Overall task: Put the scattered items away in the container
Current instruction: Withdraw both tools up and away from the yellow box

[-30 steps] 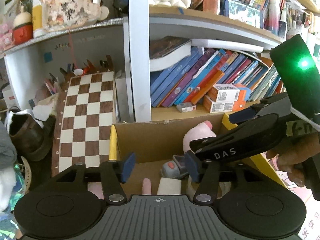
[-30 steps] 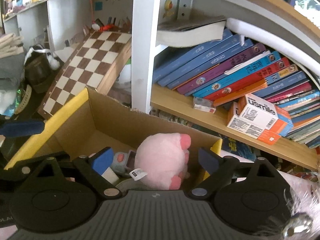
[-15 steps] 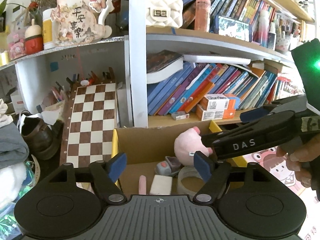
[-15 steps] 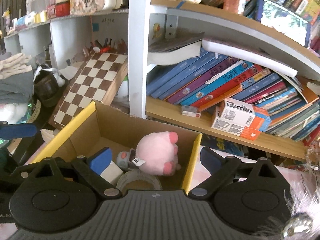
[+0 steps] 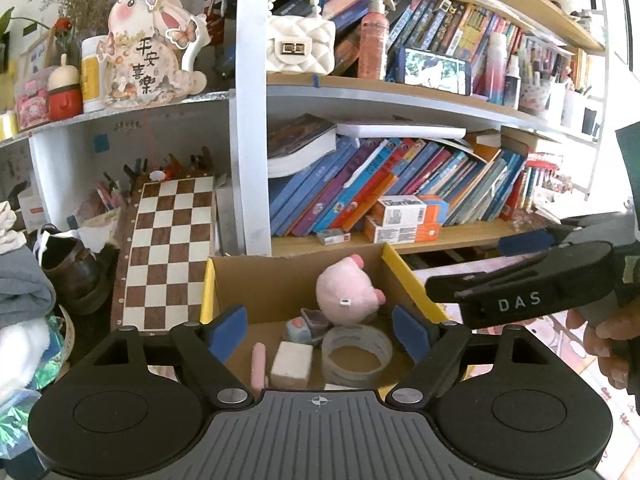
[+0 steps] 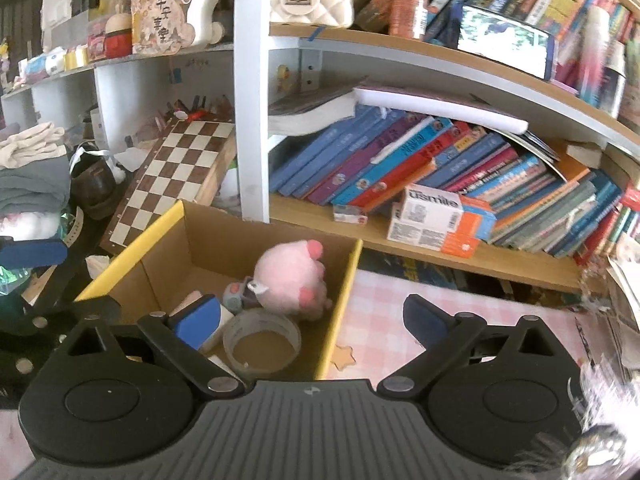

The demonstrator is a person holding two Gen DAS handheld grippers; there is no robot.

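I log both sets of jaws spread apart, empty: left gripper (image 5: 320, 326), right gripper (image 6: 310, 316). Cardboard box (image 5: 280, 280) at 12 o'clock holds pink plush (image 5: 346, 290), tape roll (image 5: 357, 350), white block (image 5: 291, 364).

Ahead of my left gripper (image 5: 318, 330) sits the box (image 5: 416, 284); inside, tape roll (image 5: 357, 350) nearest, plush (image 5: 346, 294) behind it.

Cluttered bookshelf (image 5: 400, 96), chessboard (image 5: 168, 252) leaning, bright daylight
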